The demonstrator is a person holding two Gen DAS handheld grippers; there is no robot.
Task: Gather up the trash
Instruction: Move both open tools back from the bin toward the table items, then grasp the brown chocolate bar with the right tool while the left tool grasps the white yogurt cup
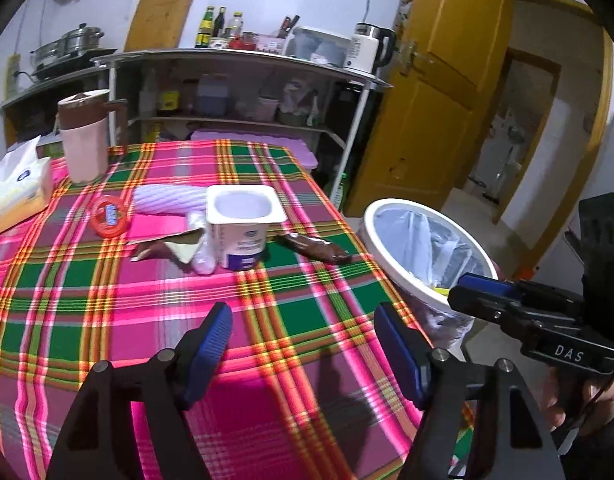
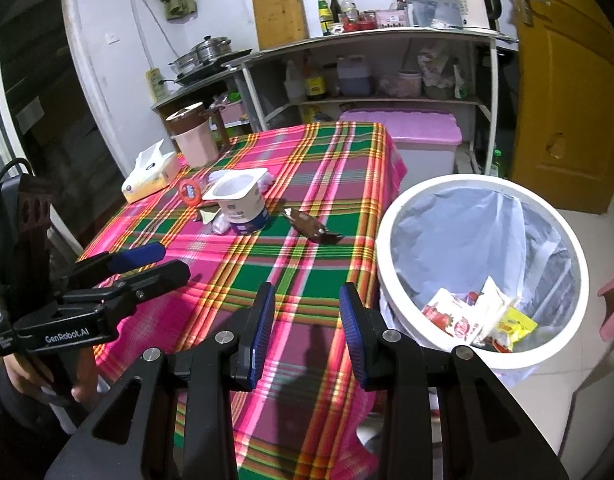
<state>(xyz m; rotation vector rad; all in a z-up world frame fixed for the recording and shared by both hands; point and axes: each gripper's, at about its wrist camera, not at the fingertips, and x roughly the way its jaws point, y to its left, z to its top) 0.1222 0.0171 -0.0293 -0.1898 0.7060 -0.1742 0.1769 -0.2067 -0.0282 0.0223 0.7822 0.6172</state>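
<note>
An empty white yogurt cup (image 1: 243, 228) (image 2: 241, 204) stands mid-table on the plaid cloth (image 1: 147, 300). A brown wrapper (image 1: 319, 249) (image 2: 313, 232) lies to its right. A torn paper scrap (image 1: 175, 246) and a small crumpled white piece (image 1: 205, 262) lie to its left. My left gripper (image 1: 303, 344) is open and empty above the near part of the table; it also shows in the right wrist view (image 2: 147, 264). My right gripper (image 2: 307, 332) is open and empty over the table's right edge, next to the white trash bin (image 2: 399, 216) (image 1: 387, 256), which holds several wrappers.
A pink jug (image 1: 85, 136), a tissue pack (image 1: 15, 192), a red ring-shaped item (image 1: 109, 216) and a clear ribbed bottle (image 1: 167, 198) sit at the table's far left. A shelf unit (image 1: 243, 92), a pink-lidded box (image 2: 407, 128) and a yellow door (image 1: 439, 92) stand behind.
</note>
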